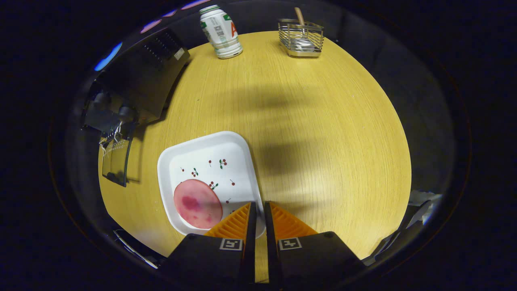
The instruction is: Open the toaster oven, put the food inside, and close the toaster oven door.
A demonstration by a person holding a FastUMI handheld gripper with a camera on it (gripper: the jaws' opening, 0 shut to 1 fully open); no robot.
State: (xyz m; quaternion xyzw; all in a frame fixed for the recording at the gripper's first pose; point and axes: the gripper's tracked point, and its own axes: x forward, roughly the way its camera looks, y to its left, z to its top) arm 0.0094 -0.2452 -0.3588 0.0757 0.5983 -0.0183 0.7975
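Round light-wood tabletop (323, 121) w/ visible grain, dark booth around it. Gripper (258, 208) fingers nearly pressed together, nothing between them, tips over near-right corner of white square plate w/ cherry print (210, 153). Round pink meat slice (198, 204) lies in plate's near-left part. Black toaster oven (141, 81) at tabletop's left edge — glass door (116, 161) hangs open. White-green can (221, 32) and wire basket (301, 38) at far edge.

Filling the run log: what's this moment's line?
oven door open | ham on plate | tongs nearly shut, empty, over plate edge
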